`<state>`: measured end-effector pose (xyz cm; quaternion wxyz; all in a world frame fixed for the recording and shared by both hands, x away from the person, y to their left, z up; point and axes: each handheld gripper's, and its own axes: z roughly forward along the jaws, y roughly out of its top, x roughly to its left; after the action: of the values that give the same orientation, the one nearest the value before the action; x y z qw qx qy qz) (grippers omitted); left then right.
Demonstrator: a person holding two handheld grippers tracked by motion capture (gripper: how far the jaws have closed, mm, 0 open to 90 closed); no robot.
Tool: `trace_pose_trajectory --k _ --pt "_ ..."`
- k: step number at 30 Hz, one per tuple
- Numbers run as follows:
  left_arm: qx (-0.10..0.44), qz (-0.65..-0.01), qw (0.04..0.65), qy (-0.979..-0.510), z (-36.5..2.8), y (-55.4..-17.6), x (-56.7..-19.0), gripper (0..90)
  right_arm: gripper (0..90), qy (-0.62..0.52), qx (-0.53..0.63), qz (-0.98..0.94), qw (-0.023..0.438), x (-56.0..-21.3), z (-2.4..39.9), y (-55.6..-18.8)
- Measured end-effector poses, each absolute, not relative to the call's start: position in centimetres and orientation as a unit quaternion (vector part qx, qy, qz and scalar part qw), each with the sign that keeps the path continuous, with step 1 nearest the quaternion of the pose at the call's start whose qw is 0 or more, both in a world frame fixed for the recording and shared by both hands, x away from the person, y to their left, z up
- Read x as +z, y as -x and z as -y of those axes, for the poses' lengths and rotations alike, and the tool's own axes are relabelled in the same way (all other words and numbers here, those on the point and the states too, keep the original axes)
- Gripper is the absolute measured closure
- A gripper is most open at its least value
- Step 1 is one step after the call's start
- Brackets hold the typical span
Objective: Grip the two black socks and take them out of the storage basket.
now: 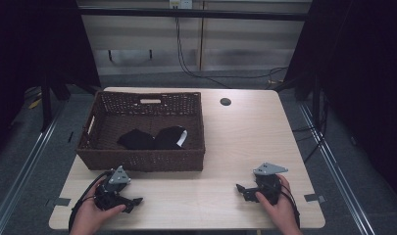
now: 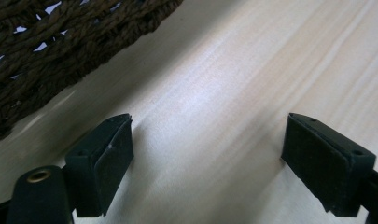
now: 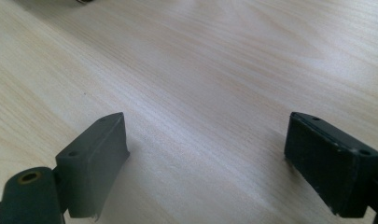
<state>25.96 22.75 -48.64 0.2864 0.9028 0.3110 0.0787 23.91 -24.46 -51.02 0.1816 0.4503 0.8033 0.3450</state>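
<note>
Two hands are coming in at the bottom edge of the high view, each one holding a gripper low over the pale wooden table (image 1: 235, 132). At the lower left of that frame the left hand (image 1: 90, 215) is gripping the left gripper (image 1: 132, 201), whose jaws are pointing toward the right. In the left gripper view its two black fingers (image 2: 100, 165) are standing wide apart at the bottom corners, with bare wood between them and nothing in their hold. At the lower right of the high view the right hand (image 1: 279, 208) is holding the right gripper (image 1: 241, 190), with its jaws pointing left. In the right gripper view its fingers (image 3: 95, 161) are also spreading wide over bare tabletop, gripping nothing.

Just above the left gripper, in the middle left of the high view, a dark woven basket (image 1: 142, 159) is sitting on the table; its wall is also showing at the upper left of the left gripper view. Inside it two dark bundles of cloth (image 1: 154, 138) are lying side by side, one showing a white patch. Both grippers are staying clear of the basket.
</note>
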Motion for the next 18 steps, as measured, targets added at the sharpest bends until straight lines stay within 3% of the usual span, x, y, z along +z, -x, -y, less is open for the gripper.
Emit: trace_pose_trajectory --k 18 --pt "0.029 -0.307 0.245 -0.919 -22.4 -27.1 -45.7 19.5 12.5 -0.45 0.345 -0.803 0.182 -51.0 24.5 -23.9"
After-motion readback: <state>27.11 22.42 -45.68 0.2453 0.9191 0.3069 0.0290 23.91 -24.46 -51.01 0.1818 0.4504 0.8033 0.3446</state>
